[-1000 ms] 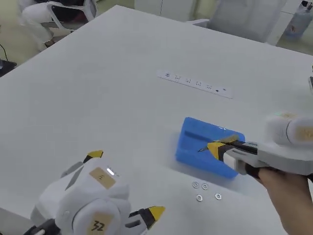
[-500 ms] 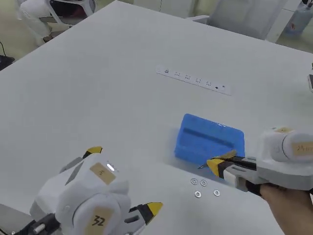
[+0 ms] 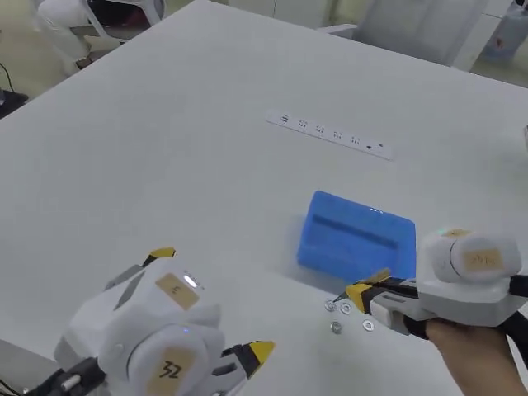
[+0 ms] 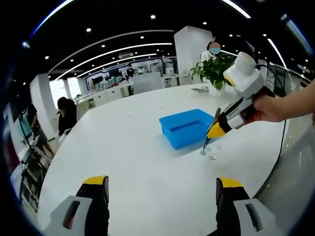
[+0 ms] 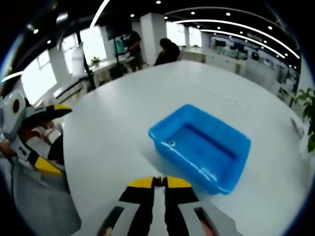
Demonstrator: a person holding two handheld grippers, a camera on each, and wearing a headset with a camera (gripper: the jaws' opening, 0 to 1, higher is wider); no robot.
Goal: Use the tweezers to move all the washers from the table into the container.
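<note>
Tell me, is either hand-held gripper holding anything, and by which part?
The right hand-held gripper clamps the tweezers by their body, tips free; the left hand-held gripper holds nothing.

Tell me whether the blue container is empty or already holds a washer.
Not empty: the right gripper view shows one washer lying inside the blue container.

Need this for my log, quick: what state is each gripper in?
Left gripper: open, empty.
Right gripper: shut on the tweezers.
</note>
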